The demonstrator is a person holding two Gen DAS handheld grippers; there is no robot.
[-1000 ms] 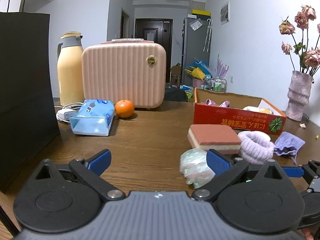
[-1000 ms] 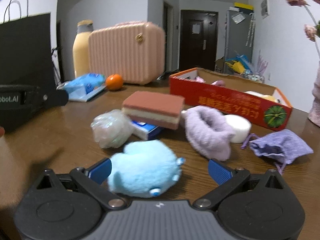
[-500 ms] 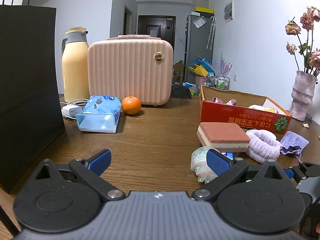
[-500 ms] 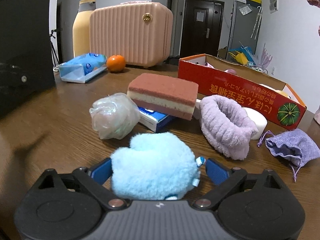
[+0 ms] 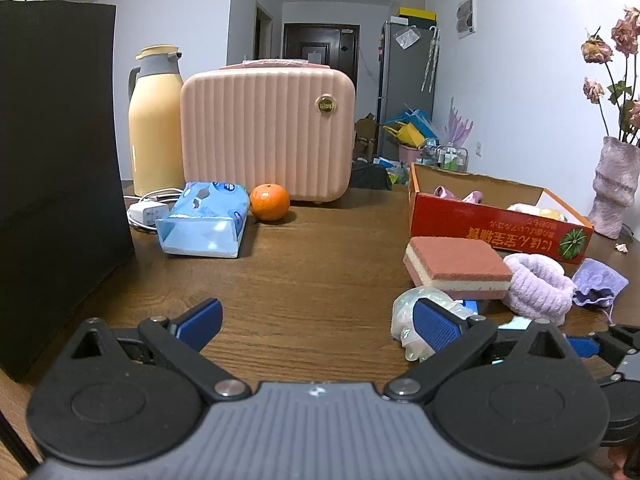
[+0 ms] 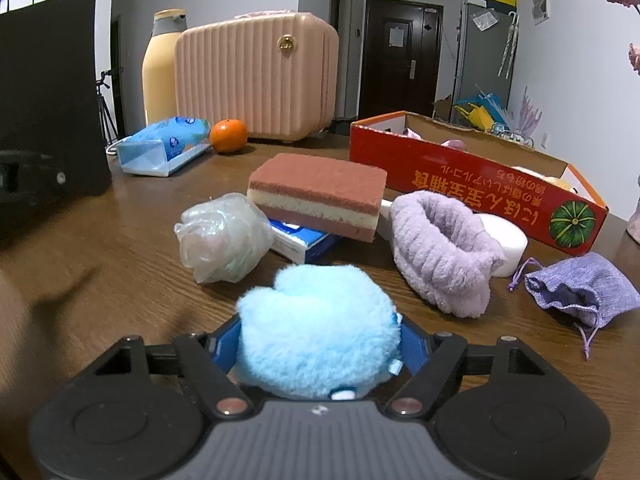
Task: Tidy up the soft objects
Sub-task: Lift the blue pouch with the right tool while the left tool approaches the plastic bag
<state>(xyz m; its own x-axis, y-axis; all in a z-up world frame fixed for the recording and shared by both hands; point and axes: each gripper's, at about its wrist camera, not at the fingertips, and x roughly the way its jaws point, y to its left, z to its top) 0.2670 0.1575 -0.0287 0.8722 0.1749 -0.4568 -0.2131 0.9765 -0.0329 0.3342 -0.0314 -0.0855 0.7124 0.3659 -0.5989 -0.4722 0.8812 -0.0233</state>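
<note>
A fluffy pale-blue plush toy (image 6: pixel 318 330) is seen low in the right wrist view, pressed on both sides between blue pads, its rounded lobes pointing away from the camera. Beyond it on the wooden table (image 6: pixel 120 248), a crumpled clear plastic bundle (image 6: pixel 222 238) is laid beside a pink-and-cream layered sponge (image 6: pixel 320 194), which is propped on a small blue-and-white packet (image 6: pixel 302 242). To the right, a lilac fleecy band (image 6: pixel 442 252) is slumped (opening upward) against a white round block (image 6: pixel 506 242), and a purple drawstring pouch (image 6: pixel 582 294) is left open, cords trailing. Behind them a red cardboard box (image 6: pixel 480 184) is set, with pale items inside.
</note>
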